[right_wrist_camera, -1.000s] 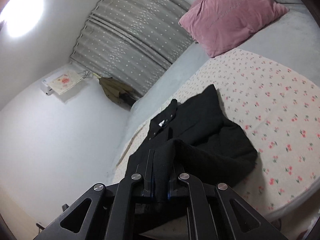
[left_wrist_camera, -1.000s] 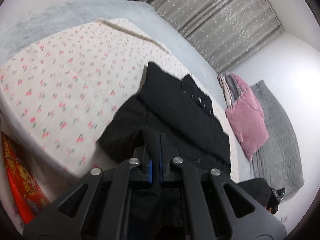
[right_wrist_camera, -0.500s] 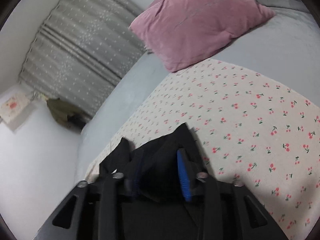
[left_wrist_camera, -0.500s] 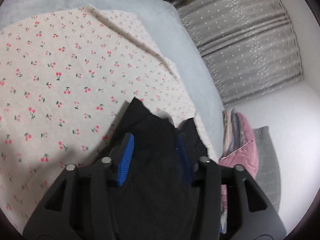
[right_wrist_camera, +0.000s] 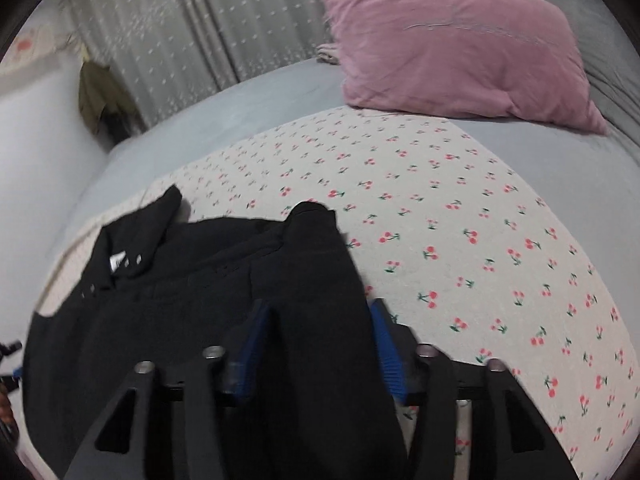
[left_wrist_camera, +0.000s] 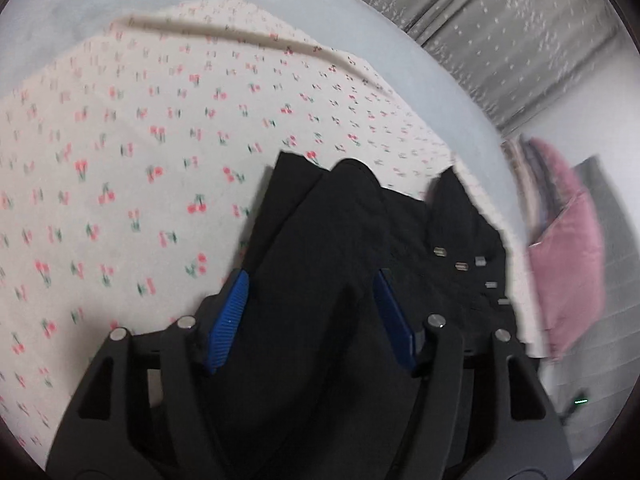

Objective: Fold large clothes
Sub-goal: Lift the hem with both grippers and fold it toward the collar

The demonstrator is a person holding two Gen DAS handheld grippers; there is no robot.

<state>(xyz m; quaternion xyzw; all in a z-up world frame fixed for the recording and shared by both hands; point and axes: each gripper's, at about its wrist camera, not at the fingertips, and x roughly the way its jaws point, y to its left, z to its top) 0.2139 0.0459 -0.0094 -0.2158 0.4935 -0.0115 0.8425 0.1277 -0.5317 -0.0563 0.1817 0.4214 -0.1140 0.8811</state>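
A black garment (left_wrist_camera: 344,240) with small metal snaps lies folded on a cherry-print sheet (left_wrist_camera: 120,152) on the bed. It also shows in the right wrist view (right_wrist_camera: 224,280), collar to the left. My left gripper (left_wrist_camera: 310,288) is open, its blue pads (left_wrist_camera: 228,316) on either side of a raised fold of the cloth. My right gripper (right_wrist_camera: 316,320) is open too, blue pads (right_wrist_camera: 386,344) straddling the garment's right edge. Neither one grips the cloth.
A pink pillow (right_wrist_camera: 452,48) lies at the head of the bed on a grey-blue cover (right_wrist_camera: 248,108); it also shows in the left wrist view (left_wrist_camera: 568,248). Grey dotted curtains (right_wrist_camera: 192,24) hang behind. The cherry sheet (right_wrist_camera: 480,240) spreads to the right of the garment.
Both grippers were shut on the black cloth a second ago and have opened, letting it drop onto the sheet. Both have moved in lower over the garment.
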